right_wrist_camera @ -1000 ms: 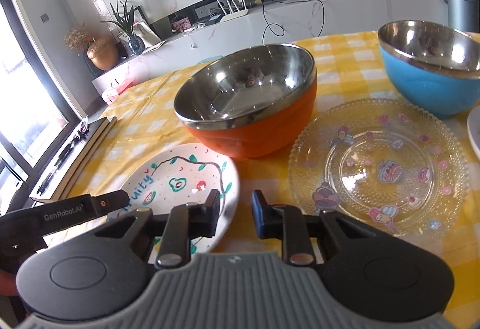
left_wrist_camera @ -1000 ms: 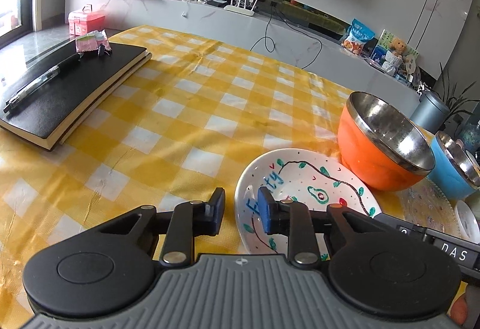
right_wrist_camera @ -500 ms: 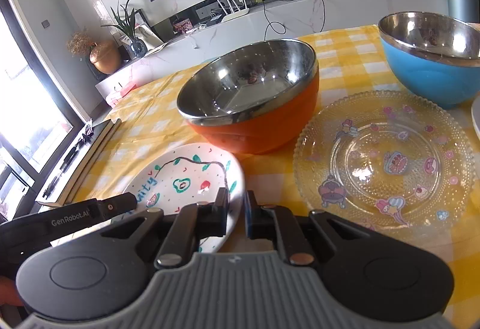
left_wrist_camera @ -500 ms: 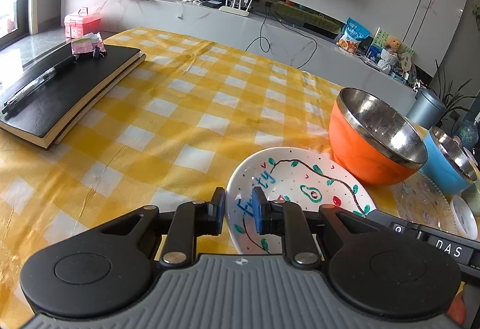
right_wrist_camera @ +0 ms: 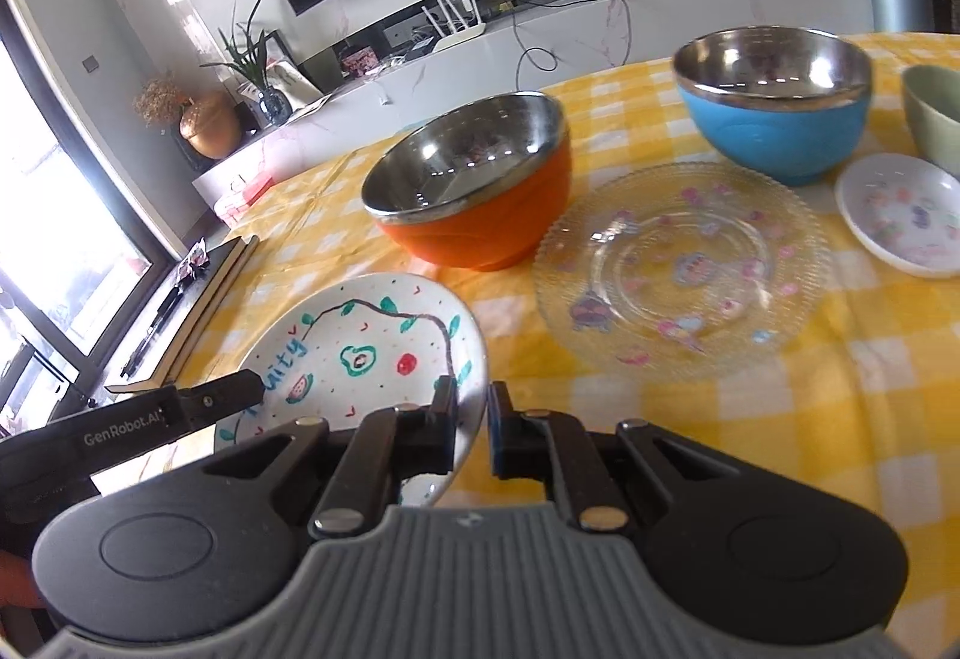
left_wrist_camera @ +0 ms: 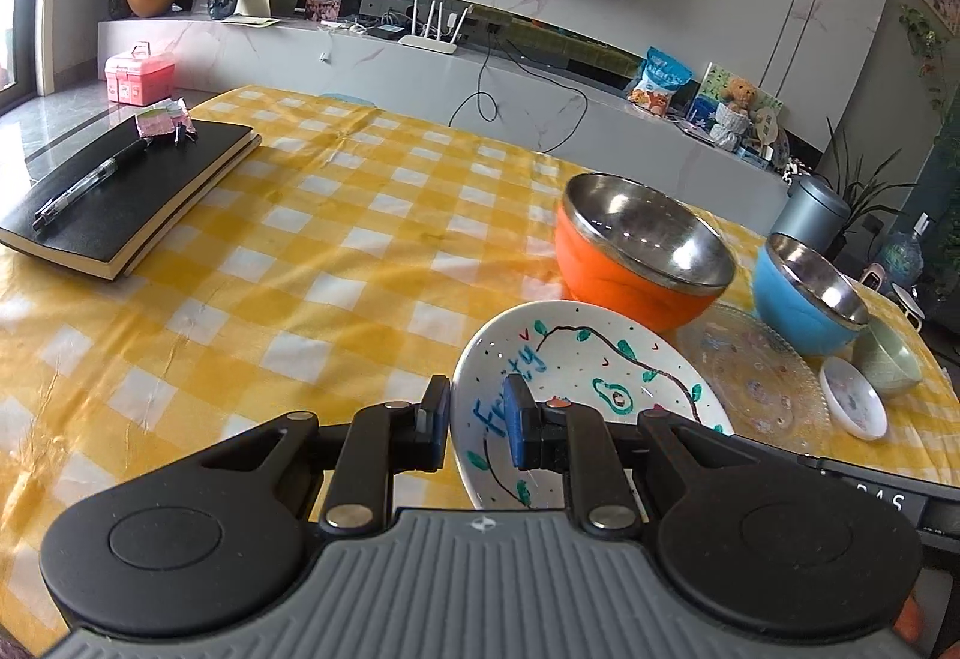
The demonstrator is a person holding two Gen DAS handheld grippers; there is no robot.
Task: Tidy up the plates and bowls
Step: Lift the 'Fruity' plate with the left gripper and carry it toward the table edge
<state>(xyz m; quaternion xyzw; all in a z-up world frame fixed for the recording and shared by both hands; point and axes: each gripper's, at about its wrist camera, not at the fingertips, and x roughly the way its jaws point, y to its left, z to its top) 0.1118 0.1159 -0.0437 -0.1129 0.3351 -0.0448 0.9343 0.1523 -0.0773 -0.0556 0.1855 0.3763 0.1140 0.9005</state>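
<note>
A white painted plate [left_wrist_camera: 576, 371] with fruit drawings is held off the yellow checked table and tilted. My left gripper [left_wrist_camera: 477, 416] is shut on its left rim. My right gripper [right_wrist_camera: 473, 416] is shut on its right rim; the plate [right_wrist_camera: 360, 341] also shows in the right wrist view, where the left gripper's finger [right_wrist_camera: 225, 400] lies over its left rim. Beyond the plate stand an orange steel-lined bowl [right_wrist_camera: 474, 191], a clear glass plate [right_wrist_camera: 684, 263], a blue bowl [right_wrist_camera: 774, 101], a small white dish [right_wrist_camera: 906, 221] and a green bowl [right_wrist_camera: 933, 113].
A black notebook [left_wrist_camera: 126, 197] with a pen on it lies at the table's left edge. A grey bin [left_wrist_camera: 810, 215] and a low marble shelf with clutter stand behind the table. Bare checked cloth [left_wrist_camera: 336, 263] spreads between notebook and bowls.
Both grippers closed onto the painted plate's rims. The plate has risen off the cloth and tilted, and both views have lifted and pulled back a little.
</note>
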